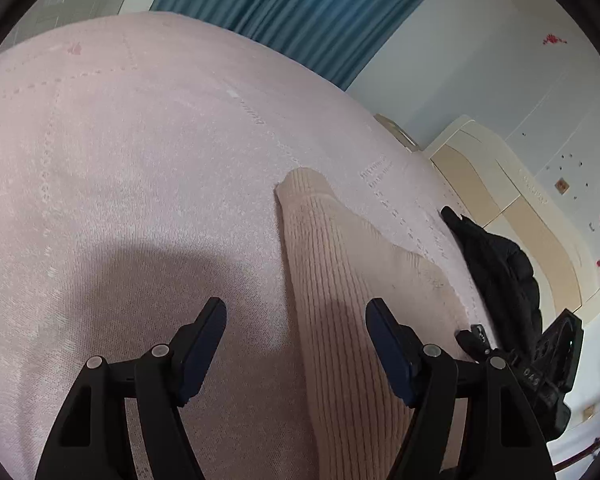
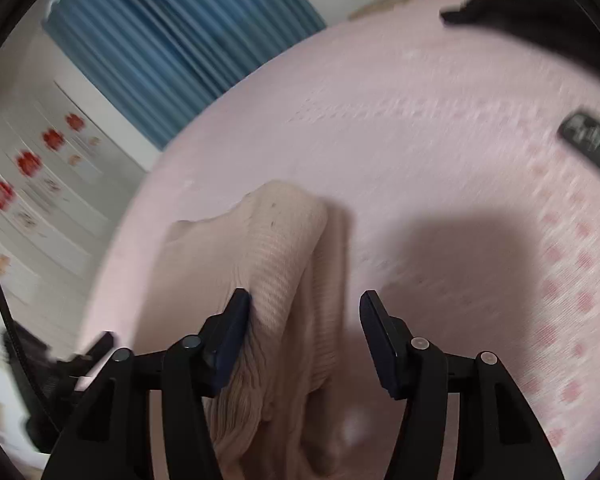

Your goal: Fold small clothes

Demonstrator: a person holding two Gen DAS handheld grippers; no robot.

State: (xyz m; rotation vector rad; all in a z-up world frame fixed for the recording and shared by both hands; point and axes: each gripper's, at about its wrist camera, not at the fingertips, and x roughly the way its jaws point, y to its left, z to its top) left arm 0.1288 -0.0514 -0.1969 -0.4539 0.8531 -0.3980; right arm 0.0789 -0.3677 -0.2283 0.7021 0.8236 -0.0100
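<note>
Beige ribbed knit (image 1: pixel 332 280) lying folded on pink bedspread (image 1: pixel 140 168), centre to lower right of frame. Left gripper (image 1: pixel 296 312) wide open above knit, holding nothing. Right gripper (image 2: pixel 304 300) also wide open, empty, knit (image 2: pixel 276 264) bunched between and beneath fingers. Black garment (image 1: pixel 496 264) at right edge. Blue curtain (image 1: pixel 300 8) at top.
</note>
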